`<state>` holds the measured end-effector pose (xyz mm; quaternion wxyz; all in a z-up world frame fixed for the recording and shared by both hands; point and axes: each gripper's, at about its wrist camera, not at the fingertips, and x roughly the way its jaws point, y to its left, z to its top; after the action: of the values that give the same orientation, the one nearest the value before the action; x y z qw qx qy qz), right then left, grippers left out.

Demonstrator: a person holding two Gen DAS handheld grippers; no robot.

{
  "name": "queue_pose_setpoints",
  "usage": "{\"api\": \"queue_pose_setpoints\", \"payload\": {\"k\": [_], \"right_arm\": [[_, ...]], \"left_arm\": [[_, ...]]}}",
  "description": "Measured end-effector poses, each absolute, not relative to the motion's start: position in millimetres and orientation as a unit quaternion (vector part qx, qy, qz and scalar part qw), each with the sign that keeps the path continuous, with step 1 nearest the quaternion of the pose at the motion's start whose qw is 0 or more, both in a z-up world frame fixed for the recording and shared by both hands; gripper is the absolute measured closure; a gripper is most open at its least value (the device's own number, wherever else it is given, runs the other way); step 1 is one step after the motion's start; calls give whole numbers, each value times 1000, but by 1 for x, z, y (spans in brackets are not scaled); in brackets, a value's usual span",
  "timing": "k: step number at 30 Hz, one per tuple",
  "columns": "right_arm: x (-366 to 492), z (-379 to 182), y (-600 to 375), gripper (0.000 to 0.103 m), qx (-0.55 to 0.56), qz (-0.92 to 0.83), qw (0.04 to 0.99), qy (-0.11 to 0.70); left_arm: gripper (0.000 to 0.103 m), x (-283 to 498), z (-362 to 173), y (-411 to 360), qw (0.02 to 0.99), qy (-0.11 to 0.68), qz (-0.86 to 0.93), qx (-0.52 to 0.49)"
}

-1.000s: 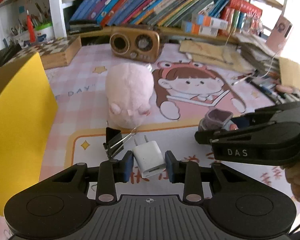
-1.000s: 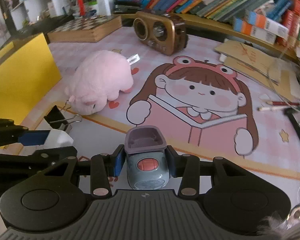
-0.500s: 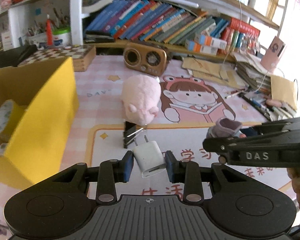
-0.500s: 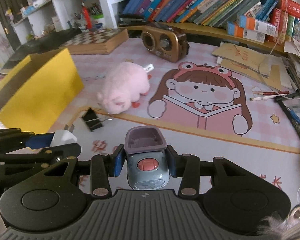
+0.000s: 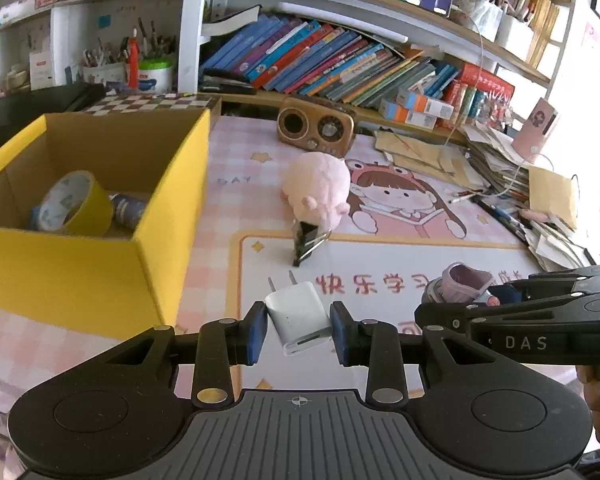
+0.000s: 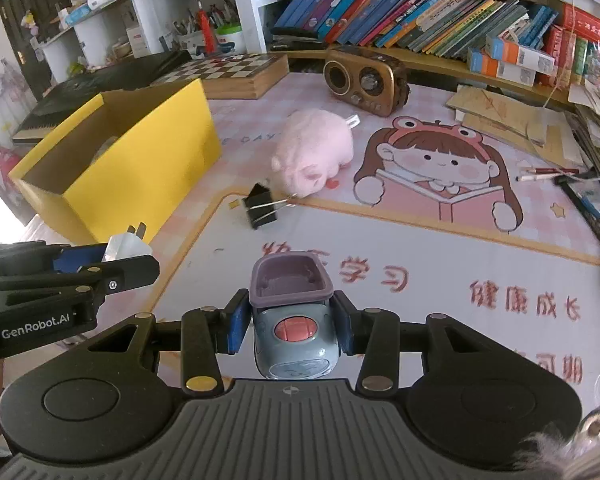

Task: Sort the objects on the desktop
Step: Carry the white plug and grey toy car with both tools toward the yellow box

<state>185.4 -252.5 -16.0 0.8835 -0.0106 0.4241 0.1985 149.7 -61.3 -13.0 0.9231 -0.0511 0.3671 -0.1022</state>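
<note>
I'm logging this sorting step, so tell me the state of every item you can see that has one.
left gripper: shut on white charger
right gripper: shut on toy car
yellow box: open, holding tape roll
binder clip: on the mat, handles out
pink plush: lying on the mat

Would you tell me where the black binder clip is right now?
The black binder clip lies on the desk mat, just in front of the pink plush toy, right of the yellow box.

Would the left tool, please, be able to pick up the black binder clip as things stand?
Probably not yet. The left tool is already shut on the white charger plug, so it has no free grip. The binder clip itself lies uncovered on the mat ahead, just in front of the pink plush.
</note>
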Motion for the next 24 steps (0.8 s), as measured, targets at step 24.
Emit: {"api": "queue_pose_setpoints", "payload": {"k": [24], "right_arm": [[74, -19, -149, 63, -7, 207, 879, 429]], "left_arm": [[71, 55, -7, 33, 925, 364, -104, -41]]}}
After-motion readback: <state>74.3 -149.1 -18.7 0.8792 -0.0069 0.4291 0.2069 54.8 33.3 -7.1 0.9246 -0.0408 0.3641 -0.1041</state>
